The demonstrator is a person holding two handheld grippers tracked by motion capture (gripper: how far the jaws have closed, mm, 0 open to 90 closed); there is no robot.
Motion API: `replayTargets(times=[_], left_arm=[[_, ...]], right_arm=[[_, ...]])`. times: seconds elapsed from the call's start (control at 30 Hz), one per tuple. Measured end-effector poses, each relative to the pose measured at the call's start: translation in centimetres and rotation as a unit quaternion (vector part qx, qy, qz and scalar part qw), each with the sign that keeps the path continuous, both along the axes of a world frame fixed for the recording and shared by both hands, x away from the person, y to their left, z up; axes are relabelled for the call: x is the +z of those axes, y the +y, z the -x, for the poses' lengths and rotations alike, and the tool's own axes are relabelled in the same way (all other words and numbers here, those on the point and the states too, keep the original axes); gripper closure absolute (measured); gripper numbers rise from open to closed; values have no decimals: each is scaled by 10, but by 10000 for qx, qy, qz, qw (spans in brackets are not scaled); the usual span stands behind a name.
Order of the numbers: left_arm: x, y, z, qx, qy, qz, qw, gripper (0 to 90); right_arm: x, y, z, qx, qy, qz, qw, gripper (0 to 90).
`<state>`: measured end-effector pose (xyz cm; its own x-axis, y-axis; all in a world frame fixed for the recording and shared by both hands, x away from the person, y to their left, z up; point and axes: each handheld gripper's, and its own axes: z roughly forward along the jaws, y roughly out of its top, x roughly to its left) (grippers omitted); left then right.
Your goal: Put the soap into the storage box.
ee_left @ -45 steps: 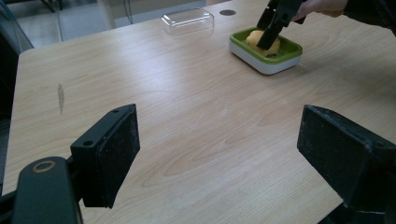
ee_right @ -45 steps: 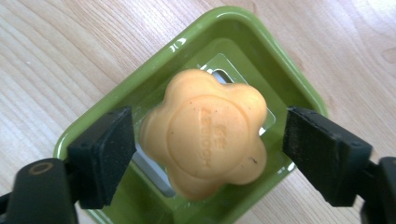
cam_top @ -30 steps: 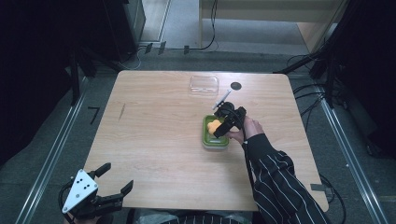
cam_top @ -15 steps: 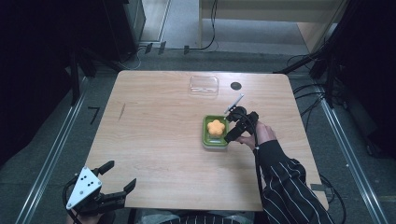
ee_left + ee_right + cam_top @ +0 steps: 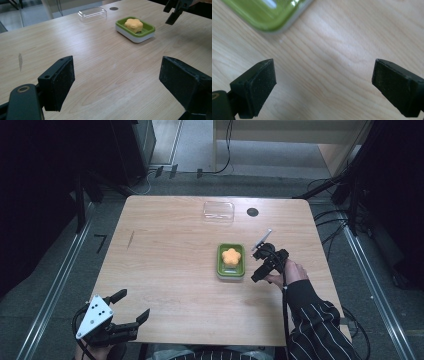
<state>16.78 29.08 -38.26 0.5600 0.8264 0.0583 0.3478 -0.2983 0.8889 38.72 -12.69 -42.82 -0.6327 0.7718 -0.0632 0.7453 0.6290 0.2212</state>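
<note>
A green dish [image 5: 231, 262] with a white base sat near the middle of the wooden table [image 5: 165, 270], a little toward your right side. One orange, flower-shaped lump [image 5: 231, 256] lay in its well, and nothing else was in it with that piece; from the left gripper view the lump [image 5: 134, 25] rose above the dish's rim [image 5: 147, 29]. Farther from you, near the far edge, a clear plastic lid [image 5: 218, 211] lay on the wood by itself, well apart from the dish, with a small dark round spot [image 5: 252, 212] in the tabletop just beside it.

You held your right gripper [image 5: 257, 265] just beside the dish on its right, not touching it. Its jaws were spread wide over bare wood, and a corner of the green dish [image 5: 269, 15] showed beyond them in the right gripper view. You held your left gripper [image 5: 127, 312] at the near left corner of the table, well apart from the dish. Its jaws were also spread wide, gripping nothing.
</note>
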Motion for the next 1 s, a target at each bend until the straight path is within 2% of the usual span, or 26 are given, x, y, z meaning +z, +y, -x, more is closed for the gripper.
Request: replayTargets(times=[0.33, 0.57, 1.0], left_arm=[[0, -5, -7, -128, 11, 6, 9999, 136], [0, -8, -11, -196, 16, 12, 9998, 136], [0, -11, -16, -295, 14, -3, 9996, 136]], right_arm=[[-9, -24, 20, -179, 170, 89, 9997, 54], [-24, -38, 37, -275, 441, 223, 9984, 54], [-36, -54, 55, -380, 591, 310, 9970, 54]])
